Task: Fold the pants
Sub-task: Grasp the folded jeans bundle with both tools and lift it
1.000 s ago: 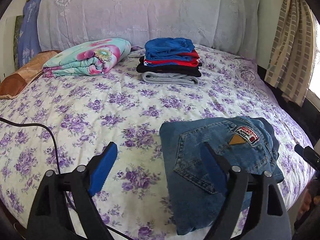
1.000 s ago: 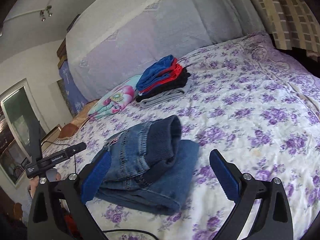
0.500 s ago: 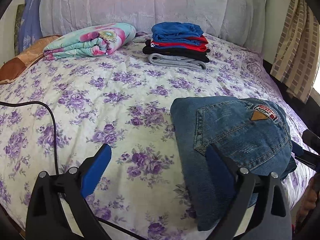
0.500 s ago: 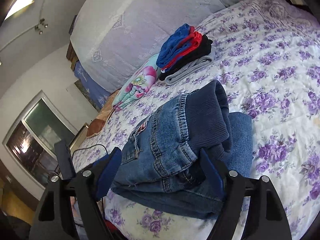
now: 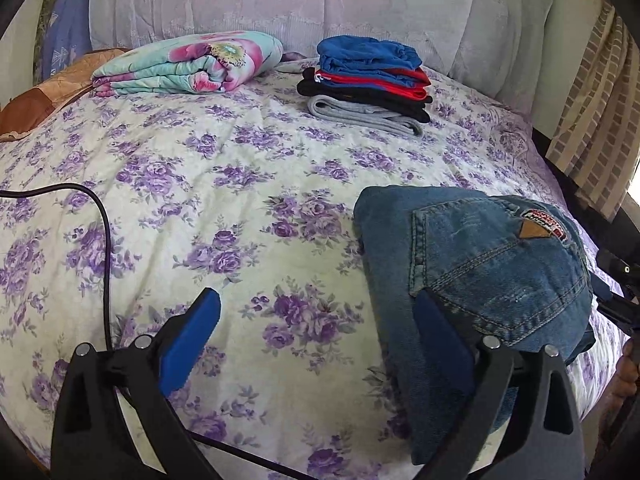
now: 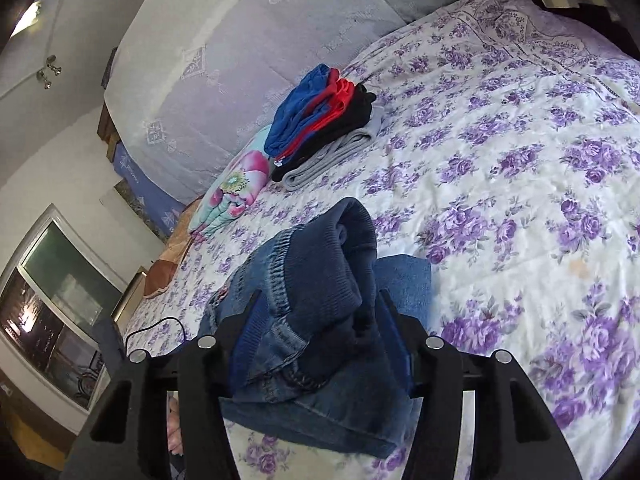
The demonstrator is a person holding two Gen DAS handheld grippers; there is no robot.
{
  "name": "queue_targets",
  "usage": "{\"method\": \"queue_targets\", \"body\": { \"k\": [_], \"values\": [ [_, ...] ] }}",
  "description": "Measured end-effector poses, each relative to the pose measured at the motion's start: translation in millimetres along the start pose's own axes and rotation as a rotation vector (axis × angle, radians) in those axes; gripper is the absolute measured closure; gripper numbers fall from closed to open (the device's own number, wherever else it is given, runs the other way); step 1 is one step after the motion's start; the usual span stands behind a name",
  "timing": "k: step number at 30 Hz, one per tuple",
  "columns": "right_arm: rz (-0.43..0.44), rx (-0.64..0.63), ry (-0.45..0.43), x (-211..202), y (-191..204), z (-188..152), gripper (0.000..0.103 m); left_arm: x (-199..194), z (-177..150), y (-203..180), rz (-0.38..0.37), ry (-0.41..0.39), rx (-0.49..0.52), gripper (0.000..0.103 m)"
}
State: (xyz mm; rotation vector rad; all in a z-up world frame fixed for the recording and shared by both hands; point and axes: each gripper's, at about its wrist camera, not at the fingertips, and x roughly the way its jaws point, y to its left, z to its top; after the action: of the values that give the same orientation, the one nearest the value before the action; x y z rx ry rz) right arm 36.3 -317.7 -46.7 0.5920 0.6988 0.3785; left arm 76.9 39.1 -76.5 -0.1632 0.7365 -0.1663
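A folded pair of blue jeans (image 5: pixel 480 264) lies near the front right edge of the floral bed sheet (image 5: pixel 240 184), back pocket and patch facing up. My left gripper (image 5: pixel 316 300) hovers low over the sheet, its jaws still opening wide. Only sheet lies between them, and its right finger (image 5: pixel 436 328) overlaps the jeans' left edge. In the right wrist view the jeans (image 6: pixel 332 248) bulge up between the blue pads. My right gripper (image 6: pixel 320 304) is closing on the bundle's waistband end, and both pads touch denim.
A stack of folded clothes (image 5: pixel 368 76) and a rolled floral blanket (image 5: pixel 192 64) sit by the headboard. A black cable (image 5: pixel 104 240) crosses the sheet at the left. A curtain (image 5: pixel 592 112) hangs at the right, past the bed's edge. A window (image 6: pixel 48 312) stands to the left.
The right gripper moved in over the jeans, rolled and narrowed from wide open until its pads met the bundle. The left gripper sank toward the sheet and widened a little.
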Motion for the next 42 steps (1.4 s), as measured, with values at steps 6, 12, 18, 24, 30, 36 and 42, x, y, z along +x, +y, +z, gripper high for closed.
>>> {"method": "queue_targets", "body": {
  "k": [6,12,18,24,30,36,42],
  "values": [
    [0.035,-0.093,-0.071,-7.3,14.3,1.6,0.083,0.1,-0.2,2.6,0.006,0.003,-0.001,0.008],
    [0.07,-0.196,-0.061,-47.7,46.3,-1.4,0.09,-9.3,4.0,4.7,-0.007,-0.011,-0.009,0.008],
    [-0.069,-0.093,0.031,-17.0,-13.5,-34.5,0.091,-24.4,6.9,-4.0,-0.055,-0.034,0.011,0.008],
    [-0.128,-0.274,-0.093,-49.5,29.2,-17.5,0.088,-42.2,7.9,-44.4,-0.061,-0.085,0.143,0.008],
    [-0.119,-0.538,-0.079,-24.8,95.8,-12.9,0.068,-33.8,12.2,-74.6,-0.046,-0.079,0.211,0.008],
    [-0.177,-0.508,0.07,40.1,50.2,-37.4,0.064,16.6,-11.1,-84.2,-0.016,0.048,0.261,0.004],
    [-0.176,-0.542,0.069,22.2,71.4,-30.3,0.062,8.2,4.5,-59.9,-0.095,0.083,0.139,0.004]
  ]
}}
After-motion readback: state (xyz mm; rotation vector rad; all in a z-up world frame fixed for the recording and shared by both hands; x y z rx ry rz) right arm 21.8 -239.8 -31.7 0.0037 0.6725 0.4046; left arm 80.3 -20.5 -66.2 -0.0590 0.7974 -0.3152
